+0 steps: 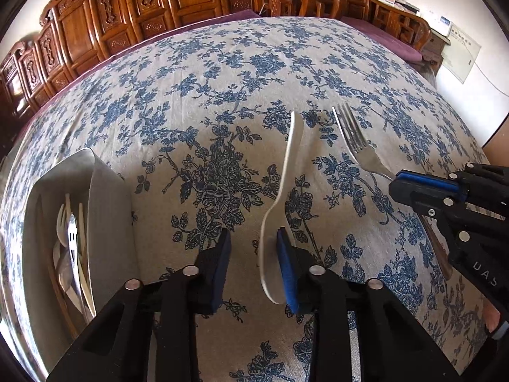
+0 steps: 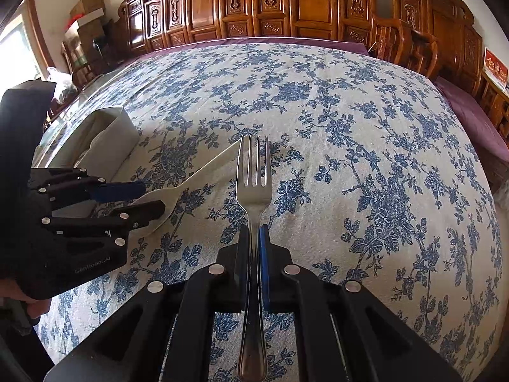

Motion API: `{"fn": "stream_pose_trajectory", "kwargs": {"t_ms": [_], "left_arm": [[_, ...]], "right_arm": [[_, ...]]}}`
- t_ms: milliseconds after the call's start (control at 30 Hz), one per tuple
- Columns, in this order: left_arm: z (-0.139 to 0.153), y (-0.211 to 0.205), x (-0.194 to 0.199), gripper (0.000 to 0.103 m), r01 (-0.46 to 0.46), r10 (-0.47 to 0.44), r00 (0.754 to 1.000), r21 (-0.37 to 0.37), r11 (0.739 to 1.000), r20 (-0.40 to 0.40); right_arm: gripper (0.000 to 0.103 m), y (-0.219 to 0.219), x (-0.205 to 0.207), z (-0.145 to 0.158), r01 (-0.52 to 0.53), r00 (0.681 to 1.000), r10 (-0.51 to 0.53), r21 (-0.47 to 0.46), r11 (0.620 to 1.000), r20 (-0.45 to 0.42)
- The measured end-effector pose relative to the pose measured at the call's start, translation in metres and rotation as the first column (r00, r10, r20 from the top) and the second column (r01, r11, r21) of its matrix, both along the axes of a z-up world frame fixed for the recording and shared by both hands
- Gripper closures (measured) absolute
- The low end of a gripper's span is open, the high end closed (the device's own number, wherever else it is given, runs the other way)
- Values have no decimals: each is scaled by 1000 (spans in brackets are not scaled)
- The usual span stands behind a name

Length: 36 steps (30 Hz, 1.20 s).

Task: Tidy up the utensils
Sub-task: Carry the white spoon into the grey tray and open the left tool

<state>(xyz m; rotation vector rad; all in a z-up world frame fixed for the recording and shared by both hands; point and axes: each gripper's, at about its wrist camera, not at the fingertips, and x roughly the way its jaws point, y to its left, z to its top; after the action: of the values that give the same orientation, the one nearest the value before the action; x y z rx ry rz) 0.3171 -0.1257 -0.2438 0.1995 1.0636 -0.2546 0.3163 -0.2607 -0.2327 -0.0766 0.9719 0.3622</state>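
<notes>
Right gripper (image 2: 253,238) clamped on steel fork (image 2: 253,172) (tines forward) — left gripper (image 1: 254,248) jaws apart, white spoon (image 1: 283,191) against one pad.

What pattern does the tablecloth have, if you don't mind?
Blue flower sprays on an off-white ground; the tablecloth shows best in the right wrist view.

We see a shiny polished metal fork (image 2: 253,187), a white matt plastic spoon (image 1: 280,197), a matt grey smooth-walled utensil box (image 1: 105,210), rough woven floral tablecloth (image 1: 222,79) & glossy carved wood chairs (image 2: 286,3) w/ varnish.
</notes>
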Motion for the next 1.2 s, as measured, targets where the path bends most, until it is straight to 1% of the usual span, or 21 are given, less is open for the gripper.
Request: {"fn": "stream_pose_trajectory", "kwargs": {"t_ms": [33,133,333,500,600,800,1000,1200], "left_arm": [[0,-2,-1,91,3,-3,1000,0,1000,0],[2,-2,-5,97,16,-16,1000,-3,1000,9],[17,12,-13,98,-16,17,999,-18,1000,43],[37,32,-21,98,-39,41,996,-24,999,81],[49,45,-27,98,-54,56,993,-22,998,104],[64,72,-36,98,-90,91,987,-9,996,134],[70,104,-44,98,-139,138,980,-3,990,146],[67,132,-49,98,-186,185,973,-6,983,140]], "right_arm": [[95,0,0,0,-1,1000,1,-1,1000,0],[95,3,0,1,-4,1000,4,-4,1000,2],[95,12,-3,2,-19,1000,19,-14,1000,9],[95,21,-8,5,-34,999,34,-14,999,16],[95,27,-11,6,-45,999,45,-5,999,17],[95,41,-18,7,-66,998,66,-9,998,18],[95,50,-29,19,-80,996,79,5,997,47],[95,60,-40,32,-98,992,96,11,995,80]]}}
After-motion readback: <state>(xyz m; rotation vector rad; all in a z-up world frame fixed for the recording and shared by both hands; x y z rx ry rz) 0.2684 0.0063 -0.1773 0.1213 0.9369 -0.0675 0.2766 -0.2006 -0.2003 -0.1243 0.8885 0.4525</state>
